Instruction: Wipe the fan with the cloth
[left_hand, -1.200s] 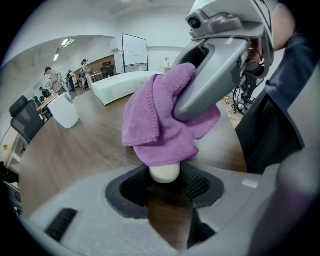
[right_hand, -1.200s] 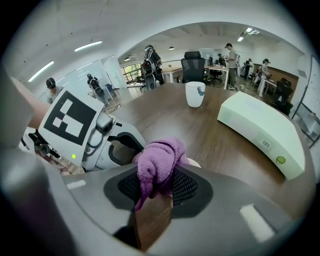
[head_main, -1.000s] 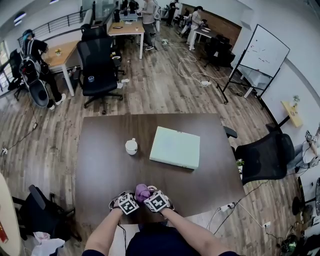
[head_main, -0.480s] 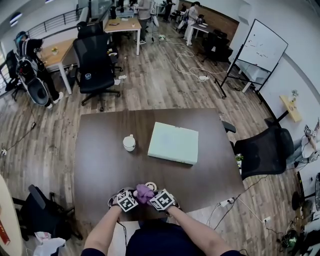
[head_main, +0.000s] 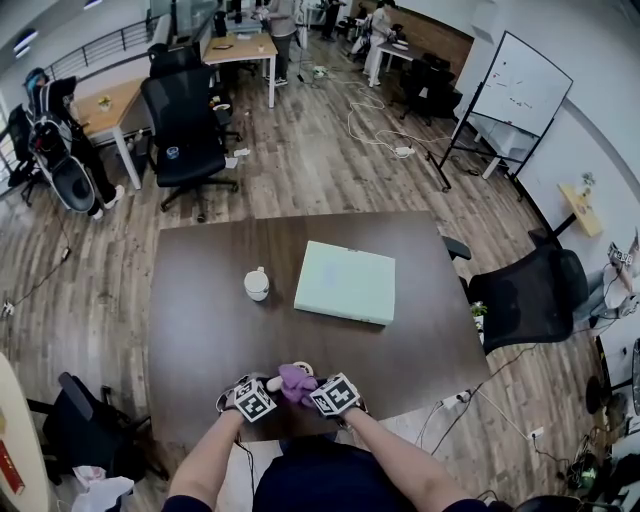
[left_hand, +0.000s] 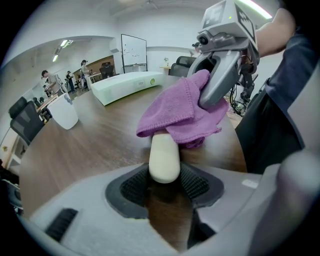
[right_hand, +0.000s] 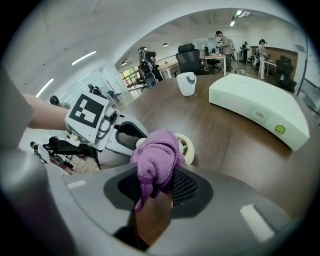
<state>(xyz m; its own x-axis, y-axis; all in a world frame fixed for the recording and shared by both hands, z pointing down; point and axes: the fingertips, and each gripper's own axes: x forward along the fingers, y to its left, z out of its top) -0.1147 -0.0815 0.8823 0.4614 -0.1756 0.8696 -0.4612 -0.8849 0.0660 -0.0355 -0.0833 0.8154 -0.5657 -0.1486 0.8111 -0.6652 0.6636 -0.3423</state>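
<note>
Dark wooden counter (head_main: 200, 320), near edge. Wiping step judged in hand: the left gripper (left_hand: 165, 184), fingers clamped on the cream handle of the fan (left_hand: 165, 157), steadies it. The right gripper (right_hand: 157, 189), fingers pinching the purple cloth (right_hand: 156, 155), lays it over the fan head. Both grippers point steeply downward, side by side. The next move likely calls for rubbing the part of the head not yet covered.

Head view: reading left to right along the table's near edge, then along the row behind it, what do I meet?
Near edge: left claw → purple cloth → right claw. Behind: white cup → pale green box. The fan sits mostly under the cloth, so it is left out.
</note>
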